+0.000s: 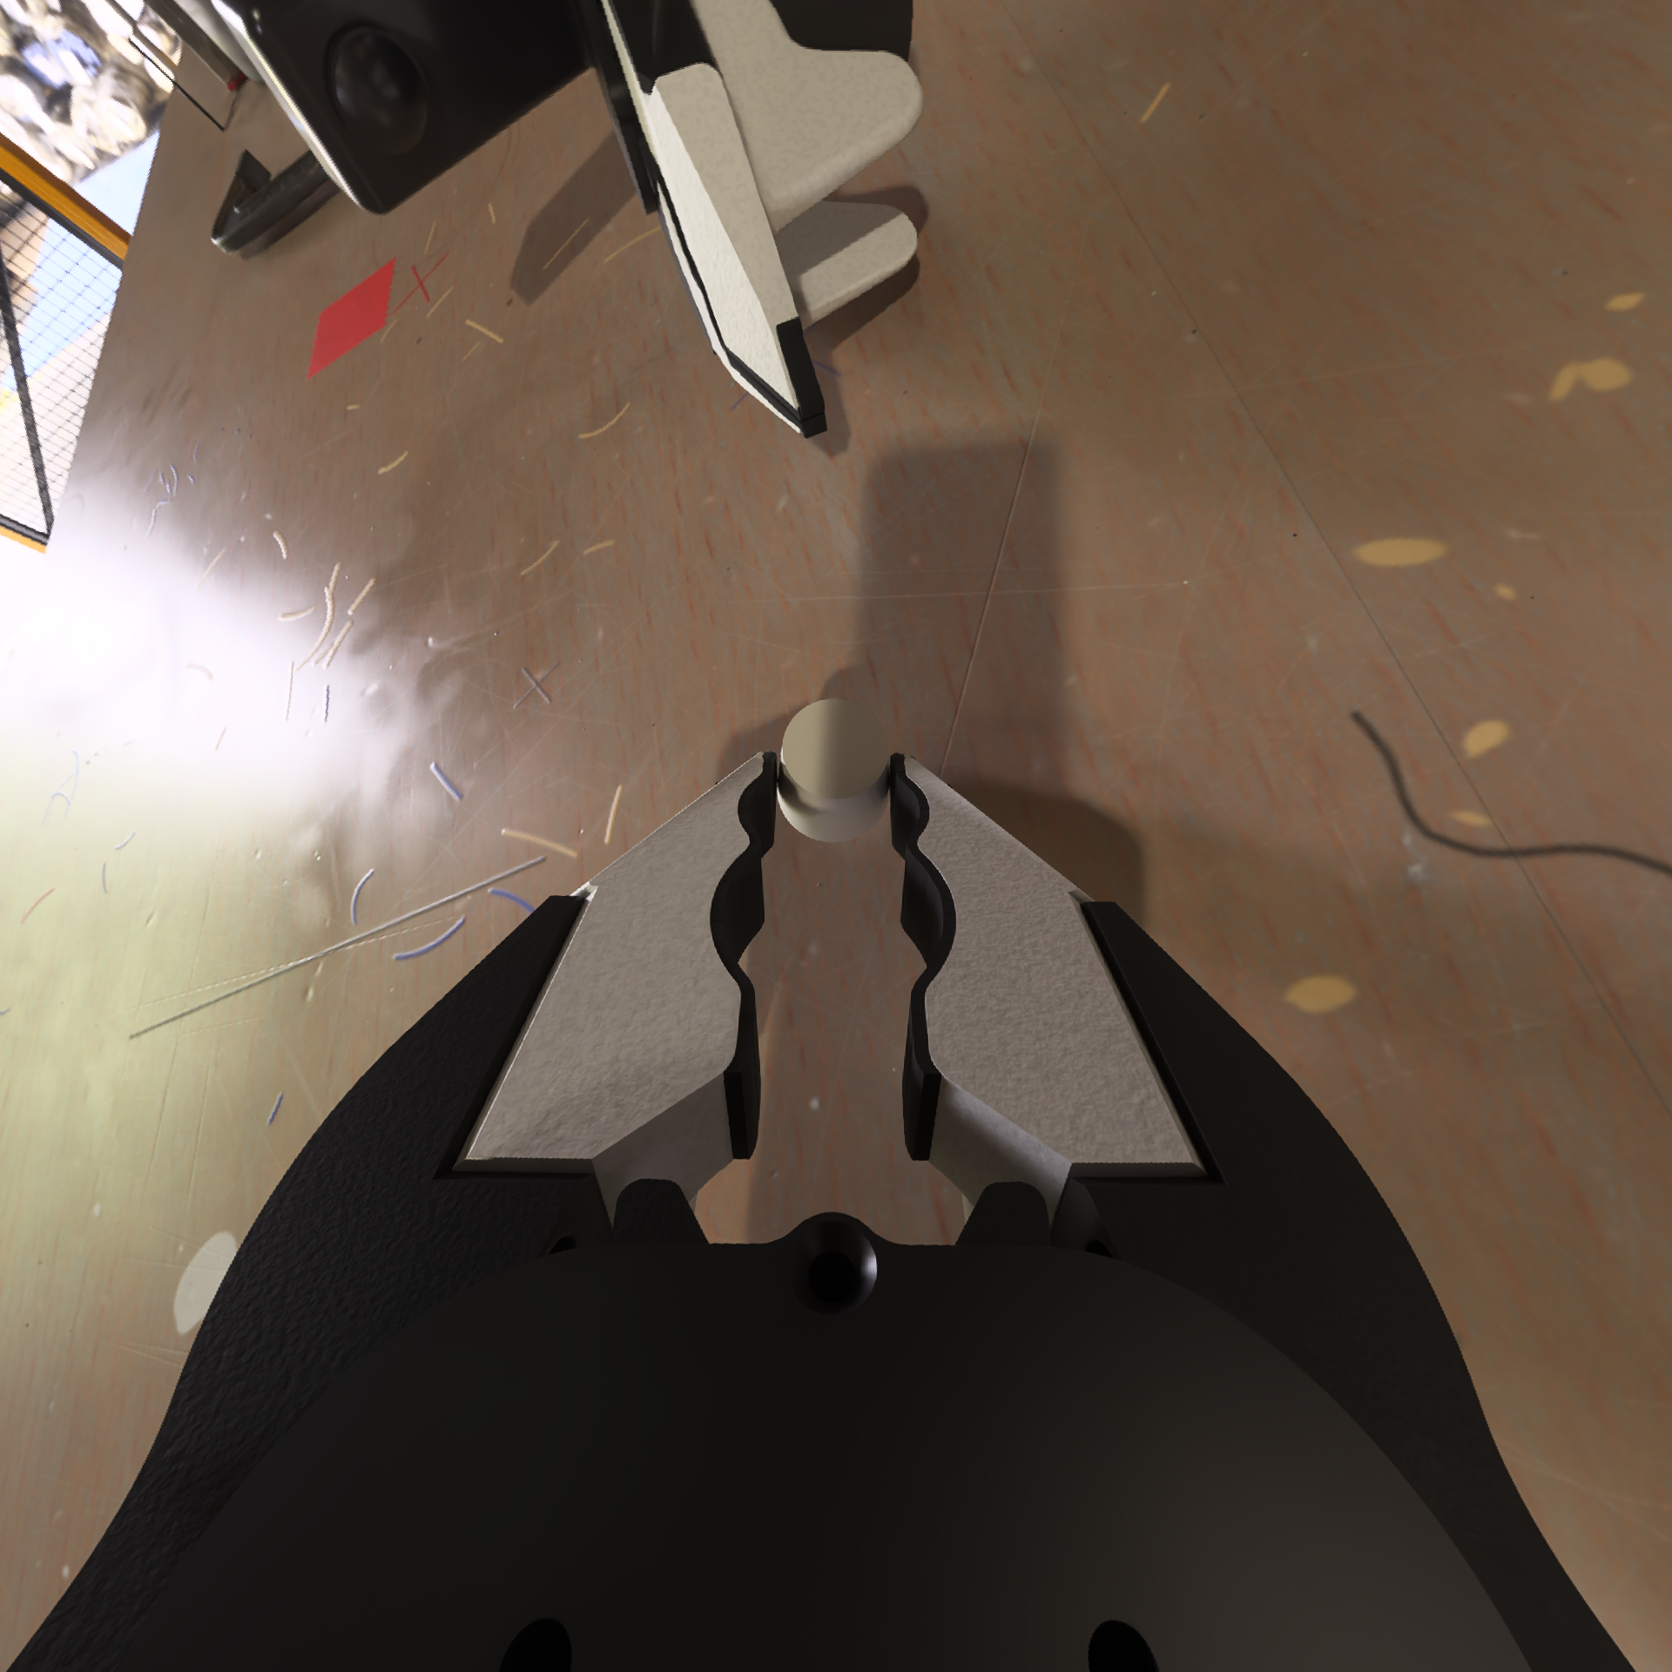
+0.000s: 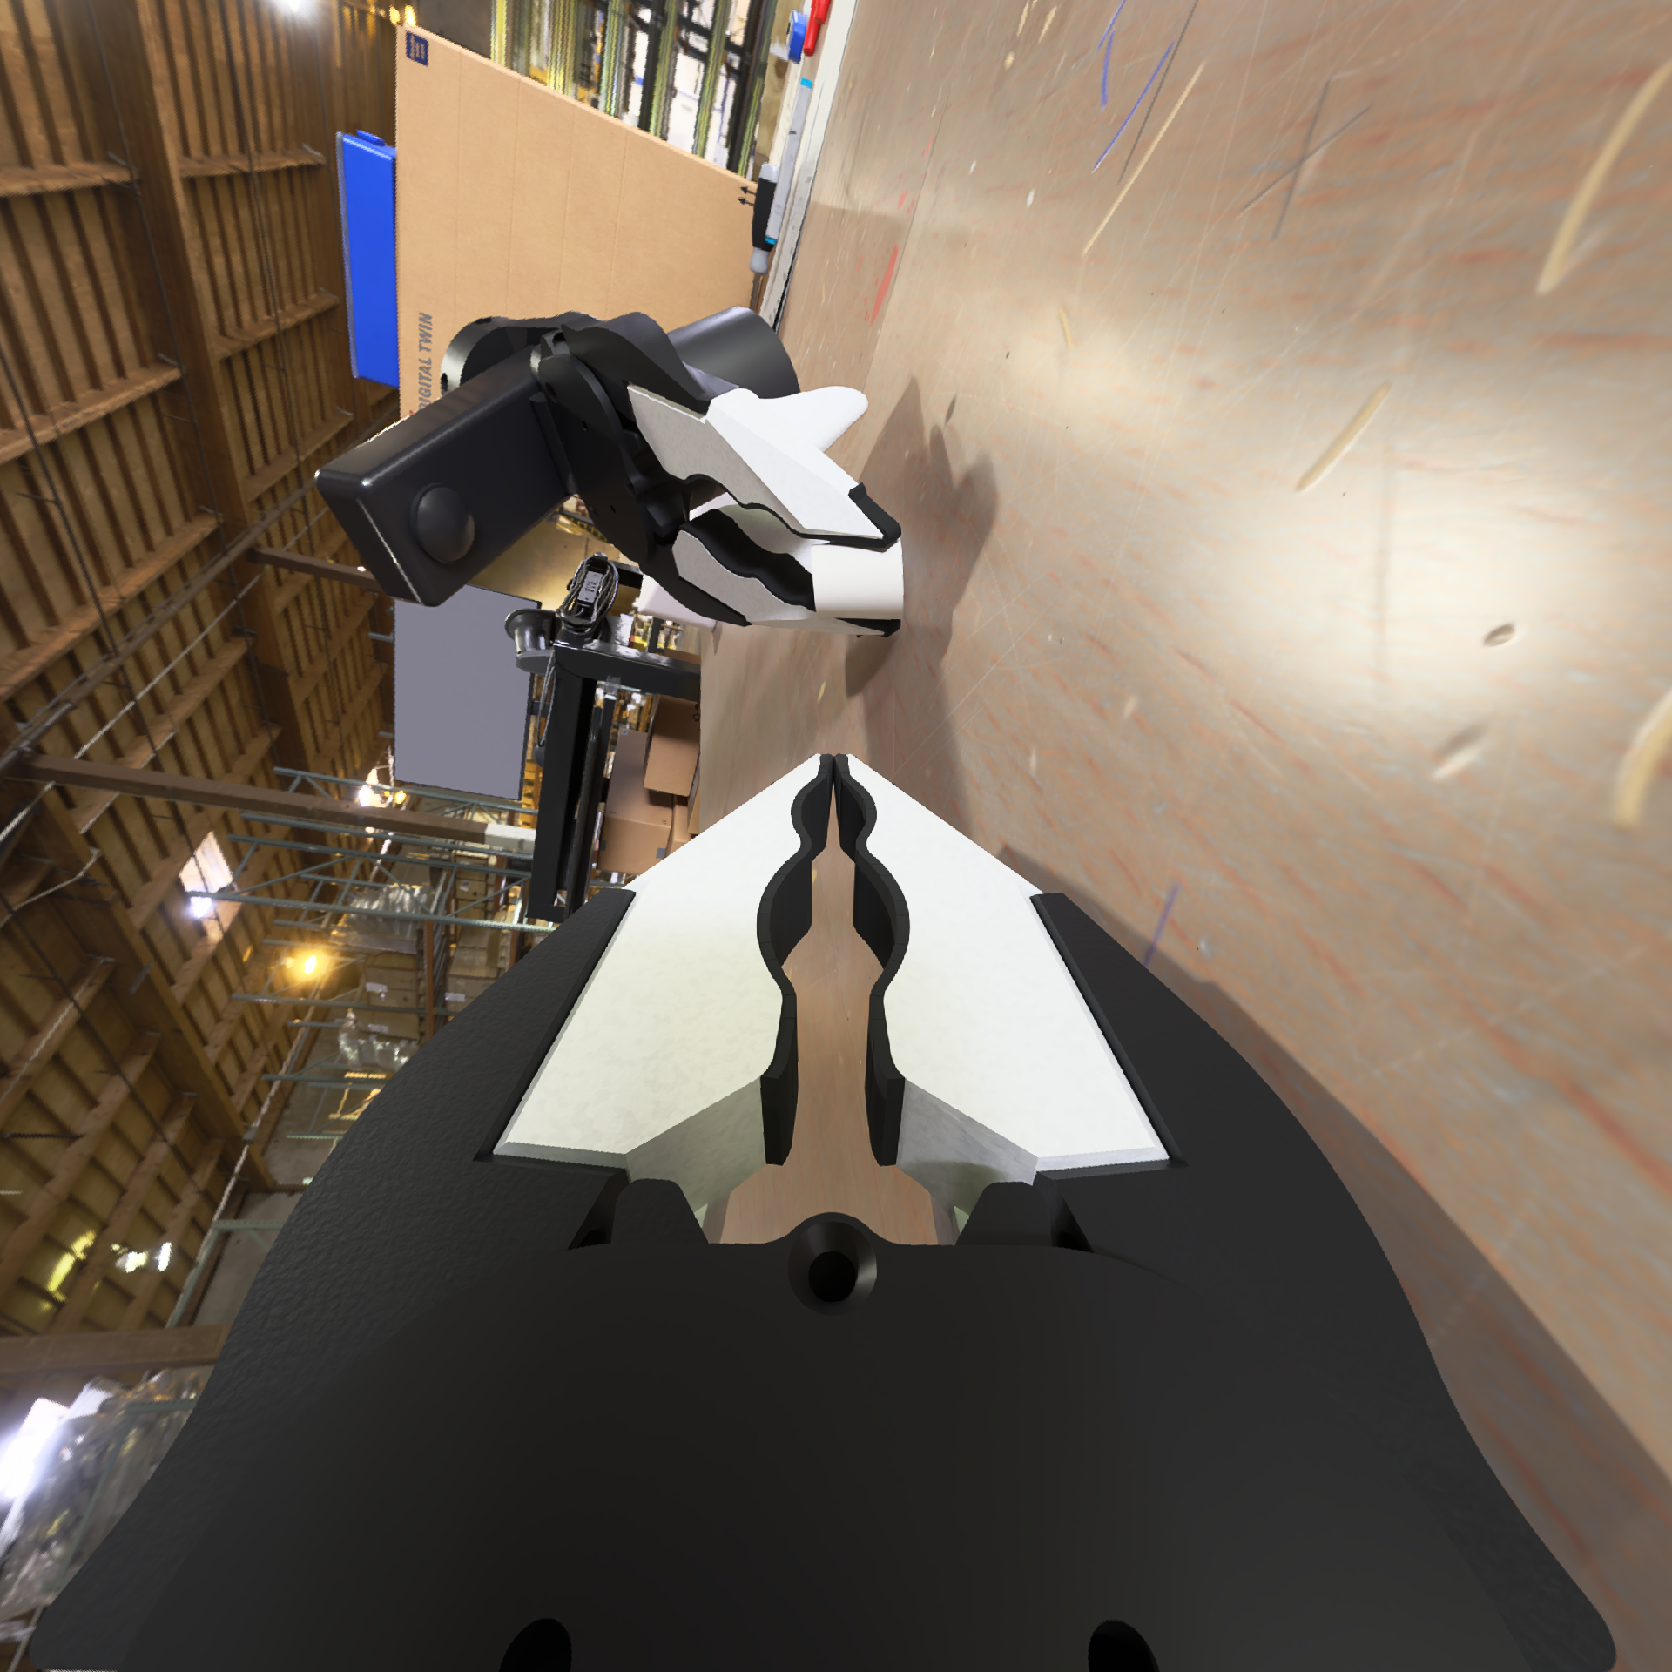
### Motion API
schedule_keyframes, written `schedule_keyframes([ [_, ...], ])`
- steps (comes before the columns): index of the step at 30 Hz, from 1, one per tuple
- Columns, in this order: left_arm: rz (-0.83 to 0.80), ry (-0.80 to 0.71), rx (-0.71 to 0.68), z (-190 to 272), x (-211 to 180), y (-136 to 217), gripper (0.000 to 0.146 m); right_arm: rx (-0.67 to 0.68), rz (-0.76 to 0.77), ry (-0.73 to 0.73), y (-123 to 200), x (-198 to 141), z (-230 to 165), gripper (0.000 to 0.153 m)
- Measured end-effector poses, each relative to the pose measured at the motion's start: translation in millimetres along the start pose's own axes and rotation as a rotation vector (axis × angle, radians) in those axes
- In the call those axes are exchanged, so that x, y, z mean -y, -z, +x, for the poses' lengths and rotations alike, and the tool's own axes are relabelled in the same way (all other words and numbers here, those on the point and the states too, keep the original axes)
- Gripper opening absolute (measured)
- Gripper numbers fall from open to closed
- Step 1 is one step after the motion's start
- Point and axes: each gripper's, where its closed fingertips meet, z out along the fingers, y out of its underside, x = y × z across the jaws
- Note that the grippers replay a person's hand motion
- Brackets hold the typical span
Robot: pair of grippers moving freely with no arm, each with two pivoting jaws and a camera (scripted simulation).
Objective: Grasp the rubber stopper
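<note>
The rubber stopper (image 1: pixel 831 778) is a small beige cylinder standing on the wooden table (image 1: pixel 1267 452). My left gripper (image 1: pixel 832 780) is shut on it, with a fingertip pressed against each side, close to the table surface. My right gripper (image 2: pixel 832 764) is shut and empty, held above the table. It shows in the left wrist view (image 1: pixel 796 398) farther off, beyond the stopper. The left gripper shows in the right wrist view (image 2: pixel 869 561) with its tips at the table; the stopper is hidden there.
A red square mark (image 1: pixel 353 317) and a dark metal cylinder (image 1: pixel 262 204) lie far left on the table. A thin black wire (image 1: pixel 1493 841) lies to the right. A cardboard box (image 2: pixel 561 181), a blue bin (image 2: pixel 366 253) and a black stand (image 2: pixel 579 724) are beyond the table edge.
</note>
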Motion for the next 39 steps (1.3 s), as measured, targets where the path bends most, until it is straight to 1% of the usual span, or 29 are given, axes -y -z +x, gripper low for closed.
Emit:
schedule_keyframes([
  [8, -0.013, 0.028, 0.003, -1, -1, -1, 0.025, -0.042, 0.021, 0.016, -1, 1, 4, 0.000],
  [12, -0.015, 0.031, 0.007, -1, -1, -1, 0.025, -0.054, 0.062, 0.010, 0, 5, 5, 0.000],
  [16, -0.014, 0.029, 0.007, -1, -1, 0, 0.025, -0.063, 0.049, 0.017, -2, 2, 5, 0.000],
  [21, -0.010, 0.023, 0.001, 0, -1, 0, 0.025, -0.030, 0.060, -0.015, 0, 5, 3, 0.000],
  [30, -0.012, 0.029, 0.001, 1, -1, 0, 0.025, -0.070, 0.052, 0.002, -1, 3, 7, 0.000],
  [35, -0.011, 0.029, 0.001, 1, -1, 0, 0.025, -0.119, 0.037, 0.025, -2, 1, 11, 0.000],
  [39, -0.011, 0.029, 0.001, 1, -1, 0, 0.025, -0.113, 0.035, 0.022, -1, 0, 11, 0.000],
])
